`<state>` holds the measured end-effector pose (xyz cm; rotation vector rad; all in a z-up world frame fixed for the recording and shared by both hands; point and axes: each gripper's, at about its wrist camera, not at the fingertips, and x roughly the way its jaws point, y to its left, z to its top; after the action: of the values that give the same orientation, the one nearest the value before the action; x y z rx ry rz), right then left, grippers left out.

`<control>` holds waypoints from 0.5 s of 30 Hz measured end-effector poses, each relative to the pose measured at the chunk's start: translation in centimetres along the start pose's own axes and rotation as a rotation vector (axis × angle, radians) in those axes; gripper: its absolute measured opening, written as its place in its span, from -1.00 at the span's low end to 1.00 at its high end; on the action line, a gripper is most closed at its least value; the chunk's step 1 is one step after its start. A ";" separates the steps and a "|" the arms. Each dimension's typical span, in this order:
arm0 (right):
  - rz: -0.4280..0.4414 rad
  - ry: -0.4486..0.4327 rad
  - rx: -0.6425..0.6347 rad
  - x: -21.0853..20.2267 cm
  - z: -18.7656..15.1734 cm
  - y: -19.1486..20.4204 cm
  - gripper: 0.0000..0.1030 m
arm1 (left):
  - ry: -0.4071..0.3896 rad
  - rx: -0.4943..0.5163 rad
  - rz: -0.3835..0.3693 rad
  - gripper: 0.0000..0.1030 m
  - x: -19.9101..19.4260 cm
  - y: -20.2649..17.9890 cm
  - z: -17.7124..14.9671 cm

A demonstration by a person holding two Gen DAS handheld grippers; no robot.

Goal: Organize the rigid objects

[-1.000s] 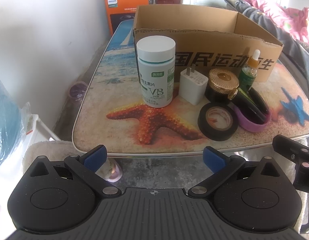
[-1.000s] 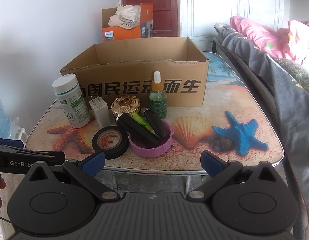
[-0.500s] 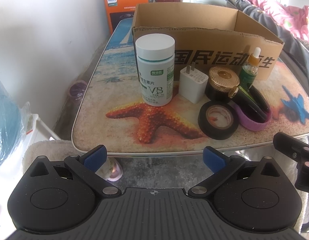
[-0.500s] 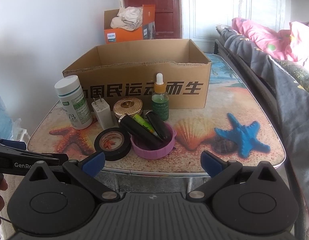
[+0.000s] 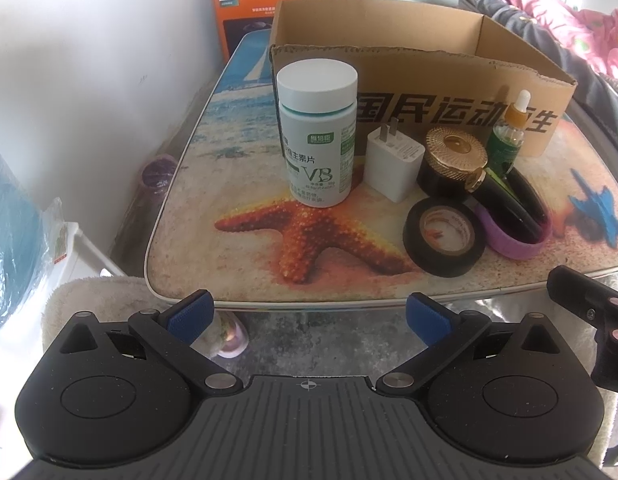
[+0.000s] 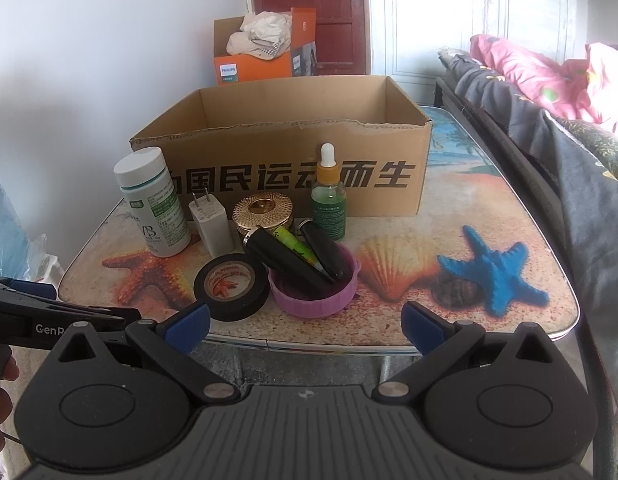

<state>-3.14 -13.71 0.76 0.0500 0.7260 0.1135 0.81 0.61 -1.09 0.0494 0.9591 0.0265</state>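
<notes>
On a beach-print table [image 5: 245,264] stand a white vitamin bottle [image 5: 317,138], a white plug adapter [image 5: 395,162], a gold-lidded black jar [image 5: 453,162], a green dropper bottle [image 5: 509,136], a roll of black tape [image 5: 443,236] and a purple lid [image 5: 517,236] holding dark tubes. An open cardboard box [image 5: 449,64] sits behind them. The same items show in the right wrist view: bottle [image 6: 153,204], tape [image 6: 231,286], purple lid [image 6: 315,284], box [image 6: 285,160]. My left gripper [image 5: 309,314] and right gripper [image 6: 305,322] are open and empty, short of the table's near edge.
An orange Philips box [image 6: 253,62] with cloth stands behind the table. A bed with dark and pink bedding [image 6: 549,112] runs along the right. A white wall is on the left. A blue bag [image 5: 9,240] sits at far left.
Both grippers have edged a little closer to the table and slightly higher. Nothing on the table has moved.
</notes>
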 end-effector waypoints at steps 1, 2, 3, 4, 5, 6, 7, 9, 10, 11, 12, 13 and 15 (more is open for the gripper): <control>-0.001 -0.001 0.000 0.0 0.0 0.0 1.00 | 0.001 0.000 0.001 1.00 0.0 0.0 0.0; -0.001 -0.001 0.001 0.0 0.0 0.0 1.00 | 0.001 0.000 0.001 1.00 0.0 0.0 0.1; 0.001 0.000 -0.001 0.0 0.0 0.0 1.00 | 0.002 0.000 0.001 1.00 0.0 -0.1 0.1; 0.002 0.001 -0.002 0.0 0.0 0.0 1.00 | 0.003 0.001 0.001 1.00 0.1 -0.1 0.1; 0.001 0.001 -0.002 0.0 0.0 0.0 1.00 | 0.003 0.002 0.001 1.00 0.1 -0.1 0.1; 0.002 0.002 -0.002 0.1 0.0 0.0 1.00 | 0.004 0.002 0.002 1.00 0.1 -0.1 0.1; 0.003 0.003 -0.002 0.1 0.0 0.0 1.00 | 0.005 0.002 0.001 1.00 0.1 -0.1 0.0; 0.005 0.004 -0.002 0.1 -0.1 0.0 1.00 | 0.006 0.003 0.002 1.00 0.2 -0.1 0.1; 0.005 0.004 -0.002 0.1 0.0 -0.1 1.00 | 0.006 0.003 0.002 1.00 0.2 -0.1 0.0; 0.005 0.003 -0.001 0.1 0.0 -0.1 1.00 | 0.006 0.003 0.002 1.00 0.2 -0.1 0.1; 0.006 0.003 0.001 0.1 -0.1 -0.1 1.00 | 0.006 0.003 0.003 1.00 0.2 -0.1 0.0; 0.006 0.003 0.001 0.1 -0.1 -0.1 1.00 | 0.006 0.003 0.002 1.00 0.2 -0.1 0.0; 0.007 0.002 0.000 0.1 -0.1 -0.1 1.00 | 0.007 0.003 0.003 1.00 0.2 -0.1 0.0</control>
<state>-3.12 -13.81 0.60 0.0525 0.7278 0.1204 0.95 0.48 -1.22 0.0540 0.9660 0.0281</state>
